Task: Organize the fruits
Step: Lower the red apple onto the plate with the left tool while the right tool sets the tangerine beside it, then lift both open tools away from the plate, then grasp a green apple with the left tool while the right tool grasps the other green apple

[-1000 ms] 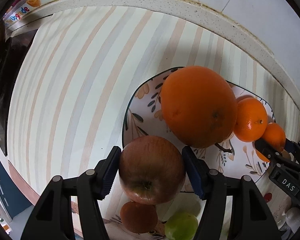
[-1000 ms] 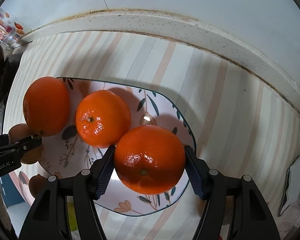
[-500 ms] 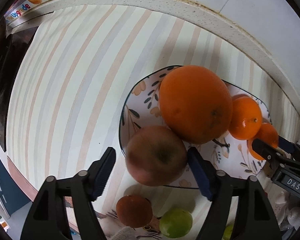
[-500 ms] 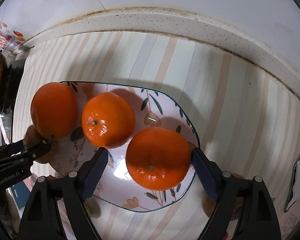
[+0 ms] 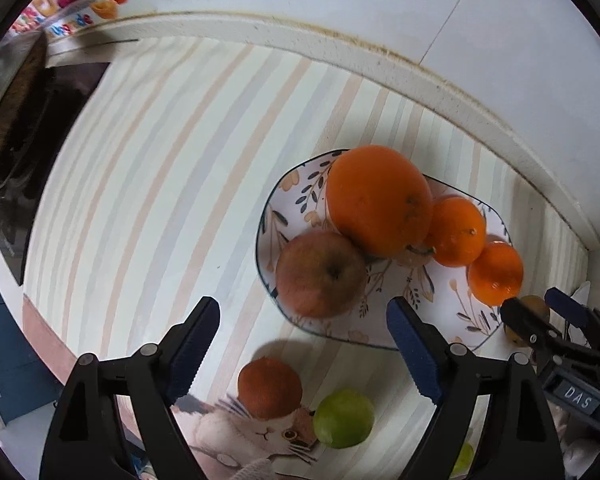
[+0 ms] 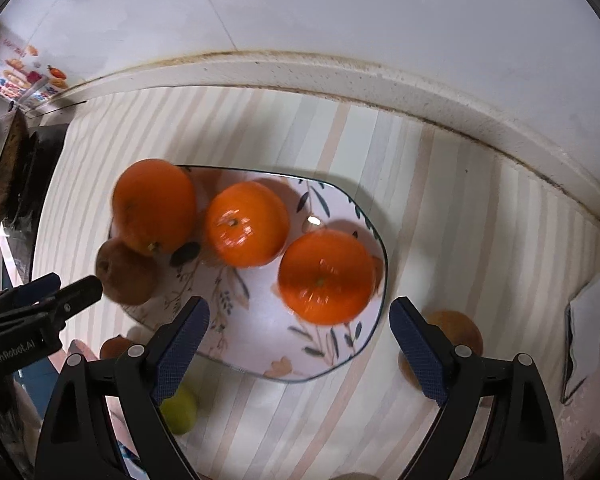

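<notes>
A floral plate (image 5: 440, 304) (image 6: 260, 344) on the striped counter holds a red-brown apple (image 5: 320, 274) (image 6: 126, 276), a large orange (image 5: 380, 200) (image 6: 154, 204) and two mandarins (image 5: 456, 232) (image 5: 496, 274) (image 6: 246, 224) (image 6: 326, 276). My left gripper (image 5: 304, 344) is open and empty, just short of the apple. My right gripper (image 6: 300, 344) is open and empty, just short of the nearer mandarin. Each gripper shows in the other's view, the right (image 5: 540, 316) and the left (image 6: 52, 288).
Off the plate lie a dark orange fruit (image 5: 270, 388), a green lime (image 5: 344, 418) (image 6: 178, 410) on a cat-print cloth (image 5: 260, 432), and a brownish fruit (image 6: 452, 340) right of the plate. A stove with a pan (image 5: 16, 120) stands at the left. The wall ledge (image 6: 340, 76) runs behind.
Both grippers opened, releasing the apple and the mandarin onto the plate, then drew back and up from the plate.
</notes>
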